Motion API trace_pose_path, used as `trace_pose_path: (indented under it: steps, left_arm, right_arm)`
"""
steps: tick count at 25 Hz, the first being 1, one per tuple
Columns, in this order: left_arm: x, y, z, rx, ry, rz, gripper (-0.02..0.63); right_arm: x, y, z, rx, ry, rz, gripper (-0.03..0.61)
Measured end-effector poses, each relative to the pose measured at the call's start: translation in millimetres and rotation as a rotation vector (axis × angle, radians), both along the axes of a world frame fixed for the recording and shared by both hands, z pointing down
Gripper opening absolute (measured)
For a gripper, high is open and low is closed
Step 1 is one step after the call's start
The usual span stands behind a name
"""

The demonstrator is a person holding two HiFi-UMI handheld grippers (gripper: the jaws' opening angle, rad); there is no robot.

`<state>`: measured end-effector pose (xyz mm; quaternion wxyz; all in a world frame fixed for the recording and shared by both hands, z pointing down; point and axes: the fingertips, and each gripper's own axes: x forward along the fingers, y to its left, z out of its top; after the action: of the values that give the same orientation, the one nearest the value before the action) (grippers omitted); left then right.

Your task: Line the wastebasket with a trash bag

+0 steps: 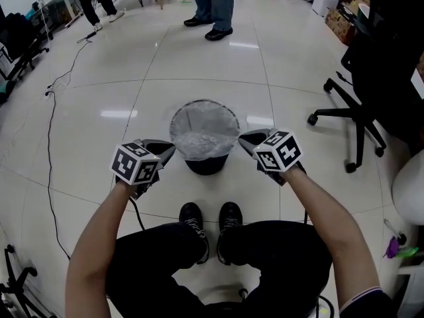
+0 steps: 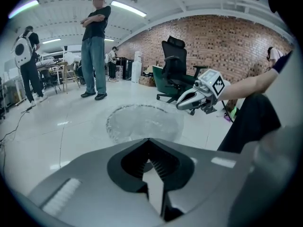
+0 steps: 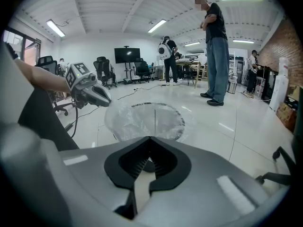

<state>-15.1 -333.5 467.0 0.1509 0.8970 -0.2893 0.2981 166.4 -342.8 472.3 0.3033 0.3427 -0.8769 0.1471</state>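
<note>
Clear trash bag [image 1: 204, 132] sits inside the wastebasket [image 1: 206, 165]; left gripper [image 1: 169, 150] and right gripper [image 1: 245, 139] flank it, both clamped shut, nothing seen between them.

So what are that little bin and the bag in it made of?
Bag: thin, clear plastic film with a glossy finish; it crinkles and glints under the lights. Bin: black and matte, possibly wire mesh or plastic; the bag hides most of it.
</note>
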Motion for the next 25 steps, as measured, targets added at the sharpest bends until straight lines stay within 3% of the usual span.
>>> trace_pose_path:
  steps: [12,21,25]
  left_arm:
    - [-6,23,31,-0.1,-0.097,0.068,0.012]
    - [-8,13,26,-0.058,-0.089,0.032,0.012]
    - [-9,17,23,-0.056,-0.069,0.027,0.049]
  right_arm:
    - [6,20,25,-0.078,0.068,-0.048,0.002]
    - [9,12,21,-0.055,0.039,-0.021,0.002]
    - [11,12,15,-0.04,0.019,0.006,0.008]
